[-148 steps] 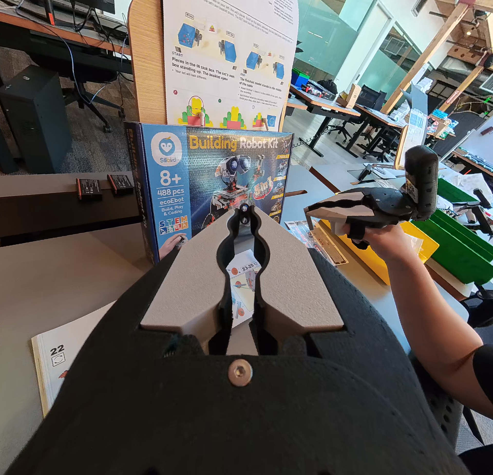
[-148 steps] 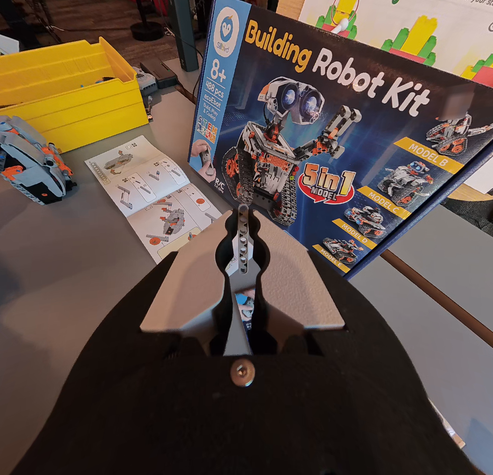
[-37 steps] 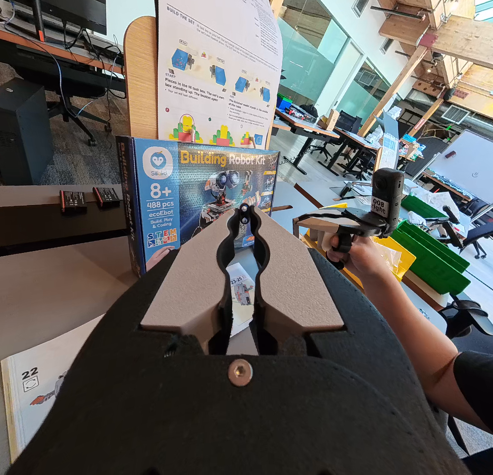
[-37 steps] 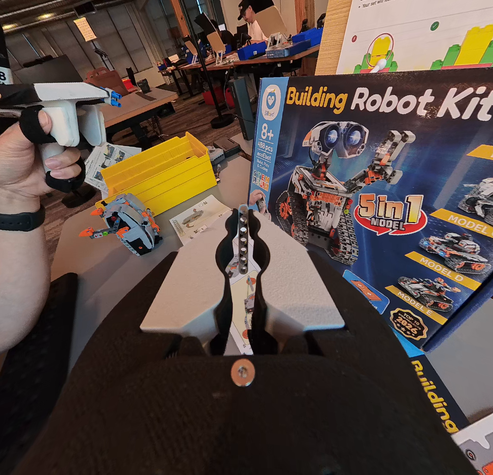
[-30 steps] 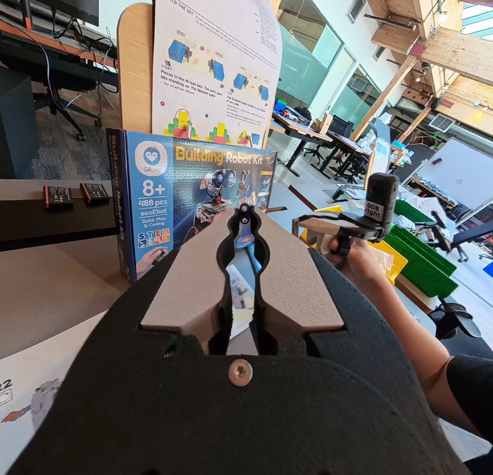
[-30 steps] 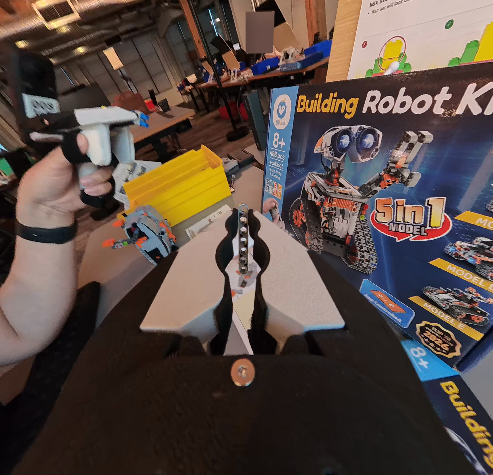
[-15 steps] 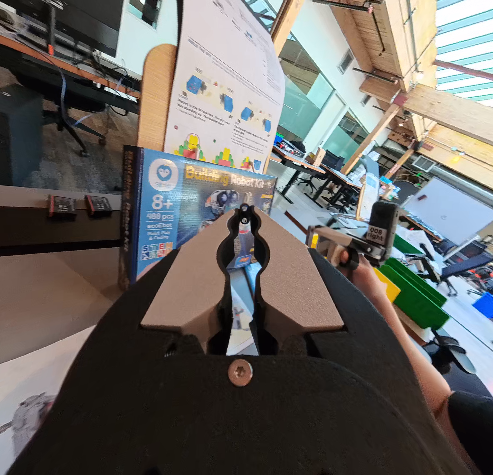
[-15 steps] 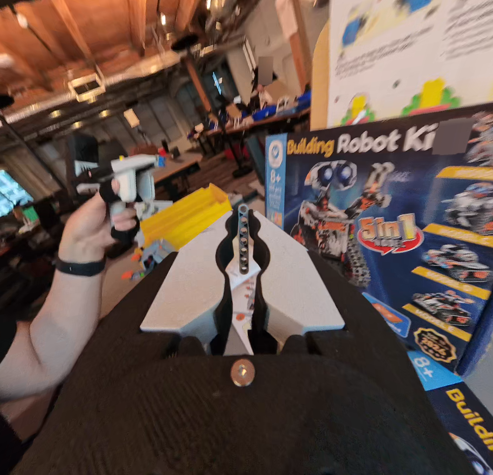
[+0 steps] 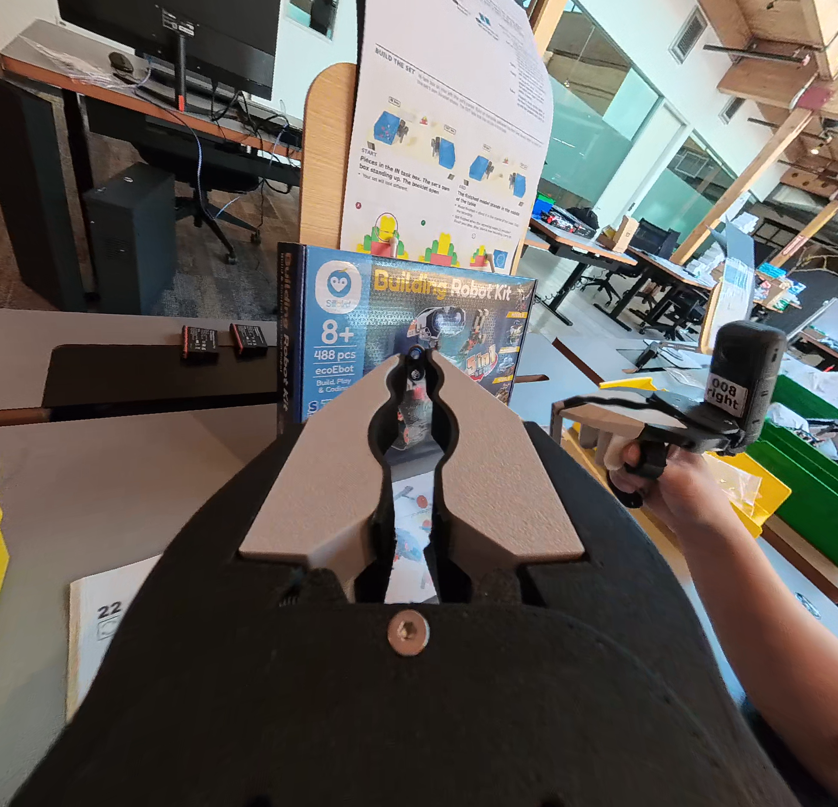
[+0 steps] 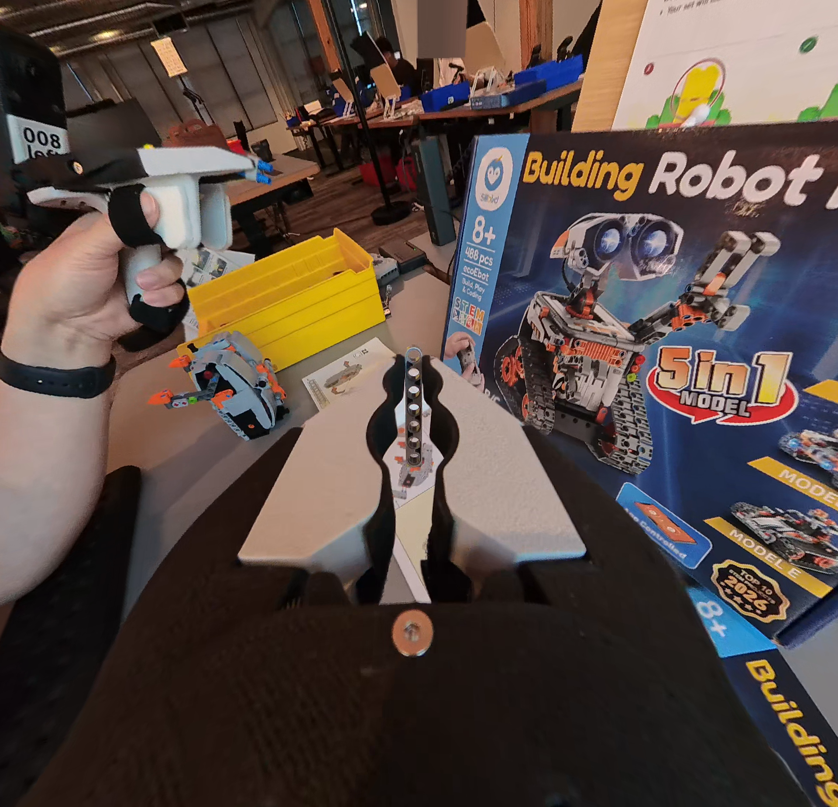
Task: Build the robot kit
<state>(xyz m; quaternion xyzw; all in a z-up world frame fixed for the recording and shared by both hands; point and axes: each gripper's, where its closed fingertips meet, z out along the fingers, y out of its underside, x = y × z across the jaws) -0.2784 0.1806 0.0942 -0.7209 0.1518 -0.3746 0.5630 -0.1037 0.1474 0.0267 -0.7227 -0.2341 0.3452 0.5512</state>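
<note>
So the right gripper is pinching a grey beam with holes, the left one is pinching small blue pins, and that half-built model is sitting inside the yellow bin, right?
Not quite. The right wrist view shows the half-built model on the table in front of the yellow bin, not inside it. The rest holds: the right gripper pinches the grey beam, and the left gripper pinches blue pins.

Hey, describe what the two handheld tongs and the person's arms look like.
Both tongs, left and right, have pale grey wedge fingers on black bodies with a central screw, white pistol handles, black finger straps and labelled black cameras. A black wristband circles the left wrist.
</note>
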